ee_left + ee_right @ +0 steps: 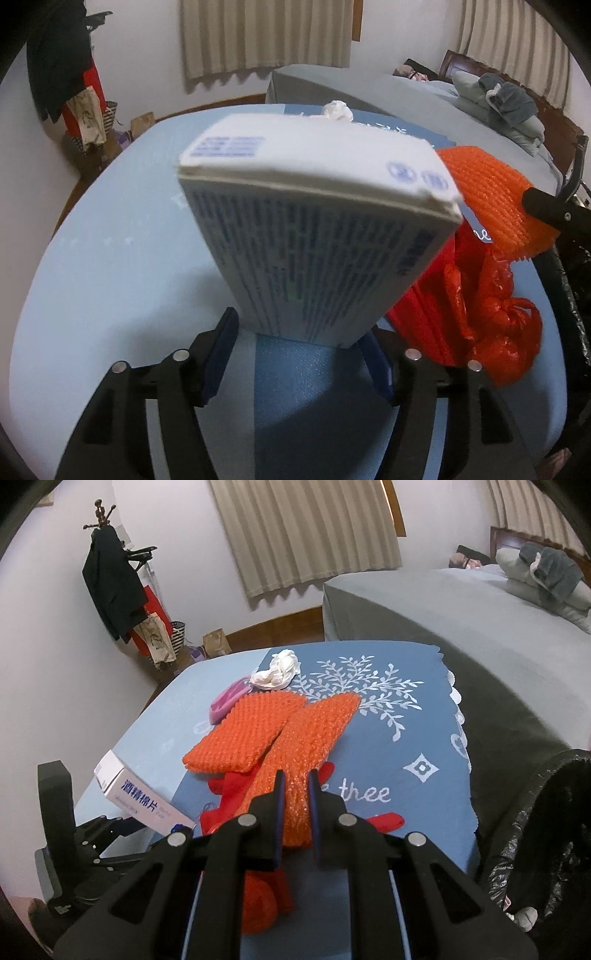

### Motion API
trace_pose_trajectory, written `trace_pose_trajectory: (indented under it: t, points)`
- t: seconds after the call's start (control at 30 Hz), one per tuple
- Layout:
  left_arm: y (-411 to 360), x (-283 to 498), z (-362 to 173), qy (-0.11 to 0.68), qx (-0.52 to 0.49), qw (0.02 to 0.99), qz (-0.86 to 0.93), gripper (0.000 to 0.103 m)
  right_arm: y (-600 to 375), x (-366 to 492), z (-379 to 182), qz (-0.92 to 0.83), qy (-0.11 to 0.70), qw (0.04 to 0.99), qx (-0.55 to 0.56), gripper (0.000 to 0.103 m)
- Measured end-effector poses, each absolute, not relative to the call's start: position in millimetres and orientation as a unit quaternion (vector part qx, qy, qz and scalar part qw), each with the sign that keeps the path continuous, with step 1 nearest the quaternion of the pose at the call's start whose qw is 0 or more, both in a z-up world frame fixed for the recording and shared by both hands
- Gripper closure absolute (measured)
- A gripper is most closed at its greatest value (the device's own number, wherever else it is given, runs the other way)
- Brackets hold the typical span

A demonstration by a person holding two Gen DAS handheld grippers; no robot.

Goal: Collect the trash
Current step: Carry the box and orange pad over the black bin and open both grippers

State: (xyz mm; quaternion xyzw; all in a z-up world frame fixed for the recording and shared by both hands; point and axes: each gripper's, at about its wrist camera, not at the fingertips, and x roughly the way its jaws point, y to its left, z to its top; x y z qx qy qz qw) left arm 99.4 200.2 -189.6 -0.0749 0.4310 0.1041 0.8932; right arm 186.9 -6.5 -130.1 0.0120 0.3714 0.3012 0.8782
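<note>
My left gripper (pixel 299 336) is shut on a white box with blue print (pixel 314 229), which tilts up and away over the light blue table; the right wrist view shows the same box (pixel 140 797) at the lower left. My right gripper (pixel 295 775) is shut on a strip of orange mesh wrap (pixel 291 746), which trails back over the patterned blue cloth (pixel 406 738). The left wrist view shows that wrap (pixel 491 192) at the right, behind the box. A crumpled red plastic bag (pixel 491 321) lies under it. A crumpled white tissue (pixel 277 670) and a pink piece (pixel 231 698) rest farther back.
A bin lined with a black bag (pixel 546 842) stands by the table's right edge. A grey bed (pixel 461 627) with pillows runs behind it. A coat rack with dark clothes and bags (pixel 107 572) stands in the far left corner.
</note>
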Motion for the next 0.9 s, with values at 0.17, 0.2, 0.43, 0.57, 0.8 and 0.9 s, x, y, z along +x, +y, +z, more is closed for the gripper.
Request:
trace_pose_trajectory:
  t: [0.17,0.2,0.43,0.57,0.8,0.9]
  points:
    - [202.9,98.0,-185.2,0.414,-0.093,0.901,0.090,0.048,-7.2,185.9,-128.9,0.302,0.370,0.879,0.013,0.092]
    - [202.7,97.2,-183.2,0.409,-0.094,0.903,0.089,0.049,-7.7,185.8,-128.5,0.302,0.369,0.879,0.012,0.092]
    - [199.5,98.4,-160.9,0.381,-0.088,0.917,0.082,0.049,-10.7,185.2,-125.5,0.300,0.367,0.880,0.016,0.092]
    - [194.6,104.4,-148.1,0.374,-0.079,0.921,0.077,0.049,-15.7,183.3,-117.9,0.299,0.357,0.885,0.021,0.092]
    - [175.1,116.1,-122.9,0.352,-0.071,0.931,0.059,0.049,-32.1,179.8,-101.8,0.291,0.340,0.894,0.026,0.092]
    - [161.2,122.9,-111.6,0.343,-0.064,0.936,0.046,0.048,-43.0,179.1,-95.0,0.281,0.335,0.899,0.029,0.092]
